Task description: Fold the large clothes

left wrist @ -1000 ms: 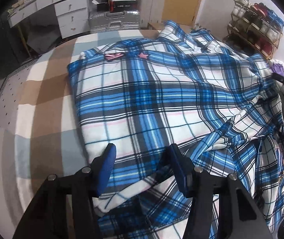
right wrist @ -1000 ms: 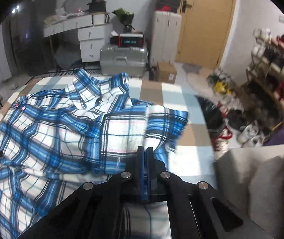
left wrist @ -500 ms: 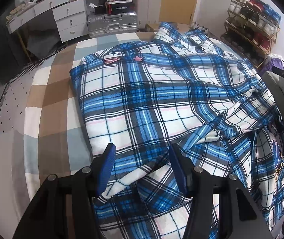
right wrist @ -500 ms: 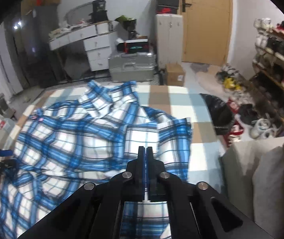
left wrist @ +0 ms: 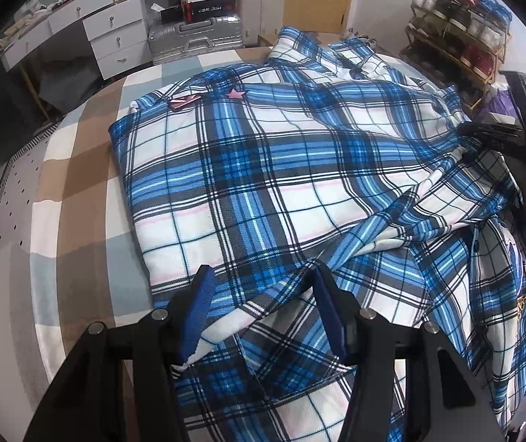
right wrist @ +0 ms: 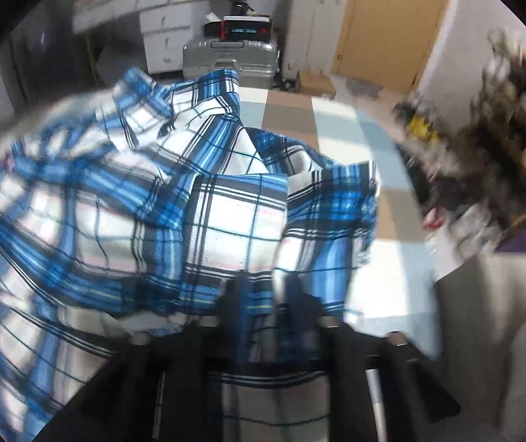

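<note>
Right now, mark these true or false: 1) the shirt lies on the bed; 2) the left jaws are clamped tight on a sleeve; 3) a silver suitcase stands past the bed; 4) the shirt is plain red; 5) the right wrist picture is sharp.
1) The shirt lies on the bed: true.
2) The left gripper is clamped on a sleeve: false. Its jaws stand apart, with cloth lying between them.
3) A silver suitcase stands past the bed: true.
4) The shirt is plain red: false. It is blue and white plaid.
5) The right wrist picture is sharp: false. It is motion-blurred; the right gripper shows only dimly, cloth draped at its tips.
</note>
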Motion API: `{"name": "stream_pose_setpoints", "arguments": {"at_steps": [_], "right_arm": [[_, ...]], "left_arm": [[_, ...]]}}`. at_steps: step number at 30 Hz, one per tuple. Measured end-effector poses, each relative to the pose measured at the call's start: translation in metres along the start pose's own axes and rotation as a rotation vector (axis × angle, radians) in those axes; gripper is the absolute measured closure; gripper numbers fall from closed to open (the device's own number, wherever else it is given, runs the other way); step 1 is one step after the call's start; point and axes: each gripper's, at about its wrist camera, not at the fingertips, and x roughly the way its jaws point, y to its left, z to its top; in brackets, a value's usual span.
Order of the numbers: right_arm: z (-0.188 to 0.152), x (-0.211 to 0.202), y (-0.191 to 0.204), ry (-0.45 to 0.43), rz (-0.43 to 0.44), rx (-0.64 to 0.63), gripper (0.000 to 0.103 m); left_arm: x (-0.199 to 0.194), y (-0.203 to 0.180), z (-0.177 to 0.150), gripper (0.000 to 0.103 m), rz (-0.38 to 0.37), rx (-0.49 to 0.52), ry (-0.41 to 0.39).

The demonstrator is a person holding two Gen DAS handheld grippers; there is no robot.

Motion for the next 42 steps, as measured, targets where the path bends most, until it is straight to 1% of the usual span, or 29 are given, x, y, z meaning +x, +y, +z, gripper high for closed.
{"name": "stream_pose_setpoints", "arguments": {"at_steps": [1,3,4,5,7,8,9,10,11,13,14,16,18,20,21,22,23,24,25,26,28,30,32,34,35,38,40,42], "right_arm": [[-0.002,-0.005,0.007,-0.019,-0.045,-0.063,0.096],[-0.005,-0.013,0.015,-0.04,-0.081,-0.117,0.099],[-0.006,-0.018,0.017,-0.054,-0.109,-0.137,0.099],[-0.007,-0.025,0.019,-0.075,-0.123,-0.148,0.099],[-0.007,-0.031,0.017,-0.081,-0.1,-0.138,0.095],[-0.006,-0.034,0.014,-0.078,-0.086,-0.123,0.087],[-0.005,-0.038,0.011,-0.089,-0.056,-0.109,0.073],[-0.004,-0.041,0.009,-0.101,-0.039,-0.093,0.064],[-0.004,-0.044,0.005,-0.117,-0.002,-0.071,0.055],[-0.001,-0.044,0.003,-0.132,0.084,-0.044,0.054],[0.002,-0.041,0.003,-0.118,0.114,-0.029,0.054],[0.007,-0.028,0.007,-0.066,0.149,-0.007,0.057],[0.012,-0.013,0.012,-0.028,0.099,-0.005,0.057],[0.015,0.0,0.013,-0.01,0.095,-0.017,0.056],[0.016,0.006,0.013,0.01,0.113,-0.007,0.06],[0.015,0.009,0.012,0.018,0.13,0.001,0.066],[0.015,0.009,0.012,0.024,0.15,0.006,0.081],[0.015,0.007,0.013,0.015,0.162,0.002,0.102],[0.016,0.004,0.014,0.001,0.166,-0.008,0.101],[0.016,-0.001,0.016,-0.012,0.15,-0.024,0.101],[0.014,-0.013,0.017,-0.036,0.173,-0.034,0.102],[0.013,-0.031,0.014,-0.083,0.174,-0.032,0.102],[0.01,-0.058,0.013,-0.138,0.178,-0.031,0.102],[0.008,-0.086,0.015,-0.19,0.19,-0.043,0.102],[0.007,-0.095,0.016,-0.205,0.2,-0.04,0.102],[0.003,-0.124,0.014,-0.242,0.225,-0.004,0.102],[-0.001,-0.144,0.009,-0.27,0.232,0.047,0.102],[-0.009,-0.151,0.003,-0.273,0.238,0.089,0.102]], "left_arm": [[0.001,0.0,0.0,0.054,0.001,-0.002,0.003],[0.003,0.0,0.0,0.054,0.002,-0.006,0.009],[0.003,0.0,0.0,0.054,0.004,-0.006,0.009],[0.003,0.0,0.0,0.054,0.005,-0.007,0.009],[0.002,-0.001,-0.001,0.054,0.002,-0.007,0.009],[0.002,-0.002,-0.002,0.054,0.005,-0.006,0.009],[0.002,-0.002,-0.002,0.054,0.007,-0.006,0.009],[0.002,-0.003,-0.003,0.054,0.005,-0.005,0.011],[0.001,-0.003,-0.004,0.054,0.002,-0.005,0.012],[0.001,-0.003,-0.005,0.054,0.003,-0.003,0.012],[0.0,-0.002,-0.006,0.054,-0.002,-0.004,0.012],[-0.001,-0.003,-0.006,0.054,-0.01,0.007,0.013],[-0.001,-0.004,-0.005,0.054,-0.013,0.019,0.013],[-0.001,-0.004,-0.004,0.054,-0.02,0.023,0.01],[0.0,-0.003,-0.003,0.054,-0.023,0.02,0.009],[0.001,-0.002,-0.002,0.054,-0.026,0.017,0.007],[0.002,0.0,-0.001,0.054,-0.031,0.011,0.005],[0.004,0.0,-0.001,0.054,-0.034,0.006,0.008],[0.005,0.001,-0.001,0.054,-0.033,0.002,0.009],[0.006,0.002,0.0,0.054,-0.034,-0.001,0.007],[0.005,0.003,0.0,0.054,-0.037,-0.009,-0.001],[0.003,0.003,0.0,0.054,-0.033,-0.016,-0.004],[0.0,0.003,0.001,0.054,-0.027,-0.021,-0.008],[-0.007,0.003,0.002,0.054,-0.034,-0.031,-0.029],[-0.009,0.003,0.003,0.054,-0.036,-0.035,-0.033],[-0.02,0.001,0.006,0.054,-0.047,-0.039,-0.051],[-0.027,-0.001,0.008,0.054,-0.049,-0.03,-0.065],[-0.035,-0.002,0.01,0.054,-0.058,-0.023,-0.086]]}}
